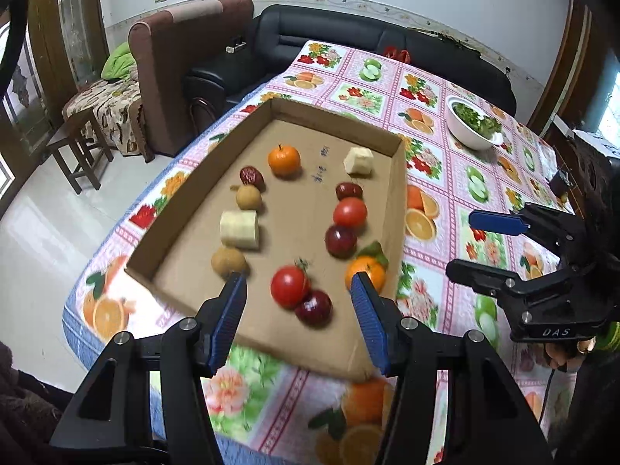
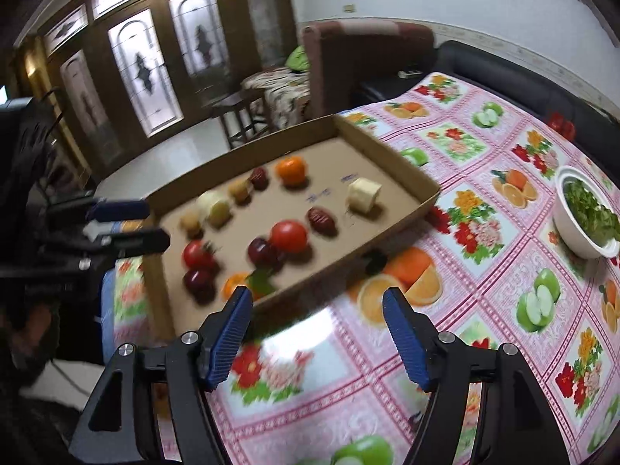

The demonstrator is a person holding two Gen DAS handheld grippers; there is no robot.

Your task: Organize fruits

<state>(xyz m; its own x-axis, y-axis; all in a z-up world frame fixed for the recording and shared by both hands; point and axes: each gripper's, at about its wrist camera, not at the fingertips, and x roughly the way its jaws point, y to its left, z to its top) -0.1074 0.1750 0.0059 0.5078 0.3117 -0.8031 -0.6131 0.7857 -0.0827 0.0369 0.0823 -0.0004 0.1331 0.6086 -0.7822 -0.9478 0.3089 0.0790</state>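
Both grippers hold nothing, the left gripper (image 1: 298,285) with jaws spread just above a tomato (image 1: 289,286) and plum (image 1: 314,308) in the cardboard tray (image 1: 399,193), the right gripper (image 2: 317,298) parted over the tablecloth (image 2: 484,310) beside the tray, remaining fruit lined up beyond.
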